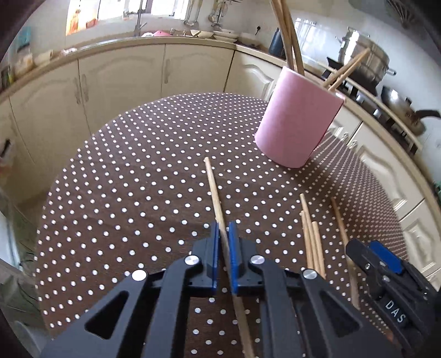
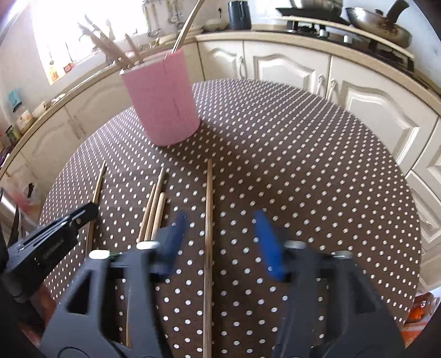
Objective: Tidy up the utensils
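Note:
A pink holder (image 1: 297, 121) with several wooden sticks in it stands on the dotted table; it also shows in the right wrist view (image 2: 165, 102). My left gripper (image 1: 223, 234) is shut on a wooden chopstick (image 1: 213, 187) that points away toward the holder. Three loose chopsticks (image 1: 312, 242) and one more (image 1: 343, 234) lie to its right. My right gripper (image 2: 219, 223) is open, its jaws astride a chopstick (image 2: 209, 206) lying on the table. The left gripper (image 2: 82, 214) shows at the left of that view.
The round table has a brown cloth with white dots (image 1: 137, 179). Cream kitchen cabinets (image 2: 289, 68) and a counter curve around behind it. A steel pot (image 1: 363, 57) and a pan (image 2: 380, 24) sit on the stove.

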`<action>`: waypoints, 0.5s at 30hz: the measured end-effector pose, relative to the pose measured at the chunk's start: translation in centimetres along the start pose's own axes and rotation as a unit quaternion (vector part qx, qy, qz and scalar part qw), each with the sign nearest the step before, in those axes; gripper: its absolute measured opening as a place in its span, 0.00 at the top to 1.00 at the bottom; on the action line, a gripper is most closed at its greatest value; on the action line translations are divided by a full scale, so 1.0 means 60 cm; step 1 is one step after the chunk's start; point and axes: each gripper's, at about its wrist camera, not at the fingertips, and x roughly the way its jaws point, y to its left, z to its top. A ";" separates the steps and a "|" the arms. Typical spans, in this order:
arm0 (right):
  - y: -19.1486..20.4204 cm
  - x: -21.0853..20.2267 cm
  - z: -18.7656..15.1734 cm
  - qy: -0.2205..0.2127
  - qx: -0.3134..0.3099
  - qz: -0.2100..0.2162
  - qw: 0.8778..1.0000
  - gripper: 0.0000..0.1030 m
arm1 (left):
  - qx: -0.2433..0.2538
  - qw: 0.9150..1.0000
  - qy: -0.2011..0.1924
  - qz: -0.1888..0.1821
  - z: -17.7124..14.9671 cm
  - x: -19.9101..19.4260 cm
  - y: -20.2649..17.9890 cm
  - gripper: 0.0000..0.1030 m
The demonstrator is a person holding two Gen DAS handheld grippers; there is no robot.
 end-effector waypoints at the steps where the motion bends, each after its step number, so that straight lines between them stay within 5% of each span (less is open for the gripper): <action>1: 0.002 0.000 0.000 0.000 -0.005 -0.002 1.000 0.45 | -0.003 1.000 0.000 -0.006 0.000 0.000 0.003 0.93; 5: 0.021 0.012 -0.001 0.022 -0.029 -0.016 0.999 0.50 | -0.012 1.000 0.001 -0.025 0.000 0.001 0.012 0.94; 9: 0.041 0.023 0.000 0.033 -0.053 -0.047 0.997 0.69 | -0.021 0.999 0.001 -0.034 -0.001 -0.002 0.020 0.94; 15: 0.034 0.021 0.000 0.031 -0.035 -0.029 0.998 0.94 | -0.017 0.999 -0.008 -0.045 -0.011 -0.014 0.020 0.94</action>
